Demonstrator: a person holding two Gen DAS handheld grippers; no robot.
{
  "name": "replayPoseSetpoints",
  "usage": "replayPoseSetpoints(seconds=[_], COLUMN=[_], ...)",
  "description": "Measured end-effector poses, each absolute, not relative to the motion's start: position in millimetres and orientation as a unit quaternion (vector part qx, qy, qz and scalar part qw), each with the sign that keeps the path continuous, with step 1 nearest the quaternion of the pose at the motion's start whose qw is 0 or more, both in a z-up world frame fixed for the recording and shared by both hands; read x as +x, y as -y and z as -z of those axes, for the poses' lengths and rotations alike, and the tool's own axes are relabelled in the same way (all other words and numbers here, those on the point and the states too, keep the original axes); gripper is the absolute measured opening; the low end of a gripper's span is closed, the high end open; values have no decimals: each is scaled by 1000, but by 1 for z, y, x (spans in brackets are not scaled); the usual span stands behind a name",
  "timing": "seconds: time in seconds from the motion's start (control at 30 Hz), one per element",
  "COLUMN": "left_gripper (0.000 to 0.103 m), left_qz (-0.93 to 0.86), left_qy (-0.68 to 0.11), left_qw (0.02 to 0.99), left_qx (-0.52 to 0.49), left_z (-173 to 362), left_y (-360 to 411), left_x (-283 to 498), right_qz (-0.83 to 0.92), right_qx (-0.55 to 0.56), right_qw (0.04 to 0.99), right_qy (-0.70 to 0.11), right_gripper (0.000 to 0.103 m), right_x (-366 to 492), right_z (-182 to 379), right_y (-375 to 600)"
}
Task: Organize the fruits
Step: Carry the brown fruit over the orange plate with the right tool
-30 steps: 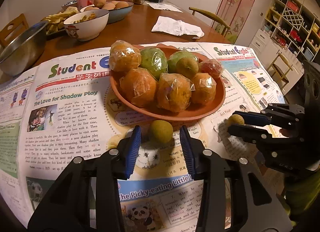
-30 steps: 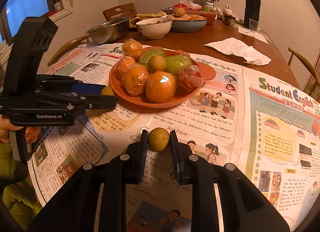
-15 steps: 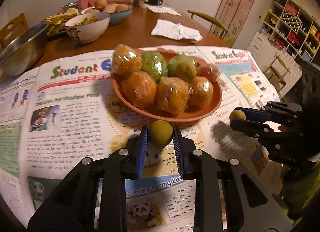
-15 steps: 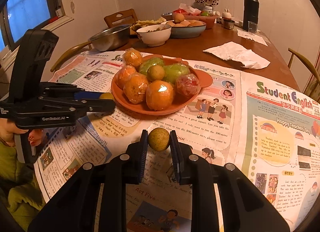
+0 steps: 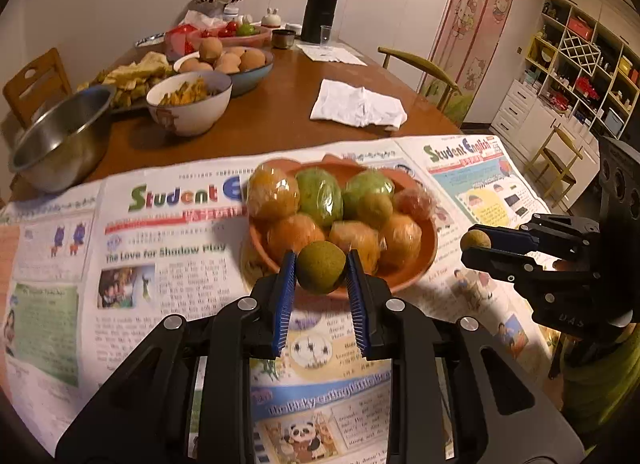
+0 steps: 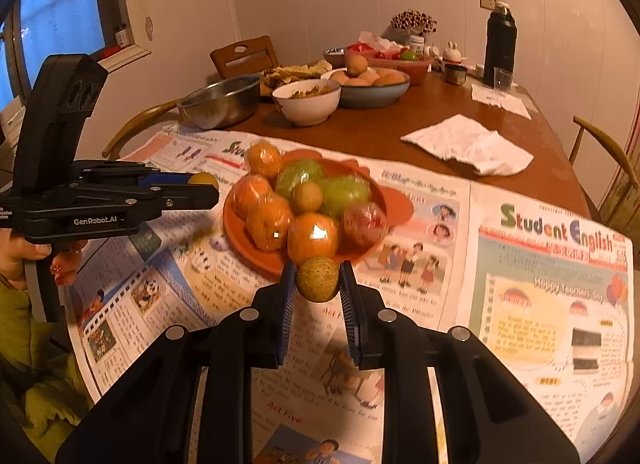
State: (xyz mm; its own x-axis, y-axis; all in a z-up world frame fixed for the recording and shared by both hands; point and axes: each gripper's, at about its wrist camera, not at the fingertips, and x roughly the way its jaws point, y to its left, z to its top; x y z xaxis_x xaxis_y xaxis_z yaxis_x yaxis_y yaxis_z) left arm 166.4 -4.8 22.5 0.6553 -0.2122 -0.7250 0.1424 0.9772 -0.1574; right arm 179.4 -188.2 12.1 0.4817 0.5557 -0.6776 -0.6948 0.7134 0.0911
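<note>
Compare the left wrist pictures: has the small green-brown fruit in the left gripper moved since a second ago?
Yes. The small green-brown fruit lay on the newspaper short of the orange plate; now, clamped, it is lifted and overlaps the plate's near rim.

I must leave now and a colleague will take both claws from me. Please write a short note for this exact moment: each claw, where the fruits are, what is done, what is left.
Left claw: shut on a small green-brown fruit, held off the newspaper just in front of the orange plate.
Right claw: shut on a second small fruit, also in the air near the plate's front rim.
Plate: already heaped with wrapped oranges and green fruits, one small fruit on top.
Done: both loose fruits are picked up.
Left: set both on the plate, probably gently, since the pile is full and could roll.
</note>
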Motion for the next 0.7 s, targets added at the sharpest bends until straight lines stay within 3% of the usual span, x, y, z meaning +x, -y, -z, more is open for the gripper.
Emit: replayPoseSetpoints(seconds=[0.7], left_gripper=[18], left_qz=[114], left_qy=[-415], left_qw=[902], left_qx=[-22], left_z=[-24], left_y=[22], left_x=[212], right_qz=[-374], right_qx=[-99], right_qw=[858], right_qy=[-337], right_gripper=[21], right_x=[218], right_z=[-30], right_y=[164])
